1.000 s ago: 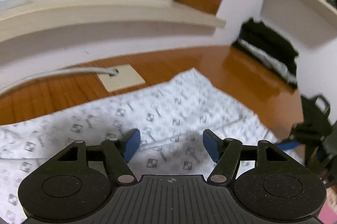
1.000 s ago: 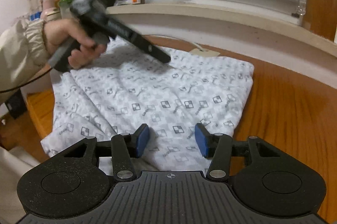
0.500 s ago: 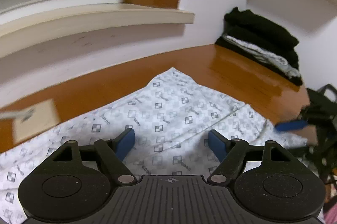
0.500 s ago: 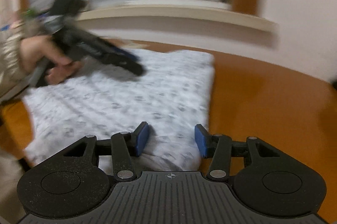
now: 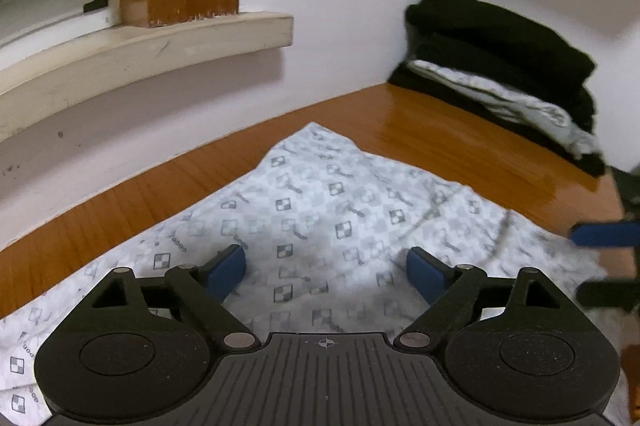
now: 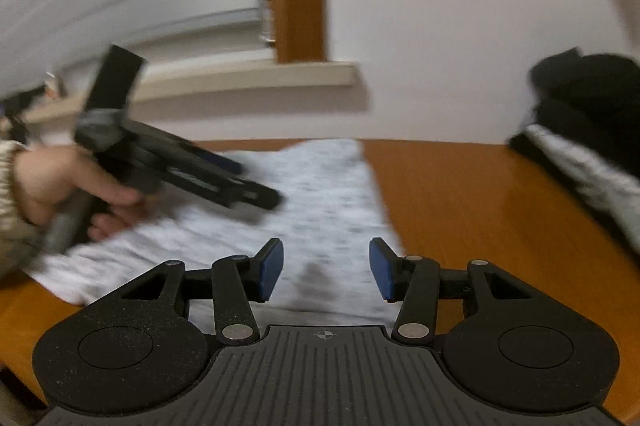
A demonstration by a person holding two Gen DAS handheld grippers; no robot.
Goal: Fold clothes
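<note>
Over the glossy orange-brown wooden desk (image 5: 460, 129), your left gripper (image 5: 326, 272) hovers above the flat white checker-printed garment (image 5: 320, 209), jaws opening with nothing between them. Your right gripper (image 6: 326, 268) hangs half-spread, empty, at the garment's edge, near stacked black clothes (image 5: 500, 41).

The right wrist view is smeared with motion: the patterned cloth (image 6: 320, 185) shows no readable print there, and the left gripper (image 6: 256, 195) is a dark streak, its jaws indistinct. The hand (image 6: 60, 185) holding it is cut by the frame edge. The folded pile (image 5: 500, 73) probably holds several garments; how many cannot be told.
</note>
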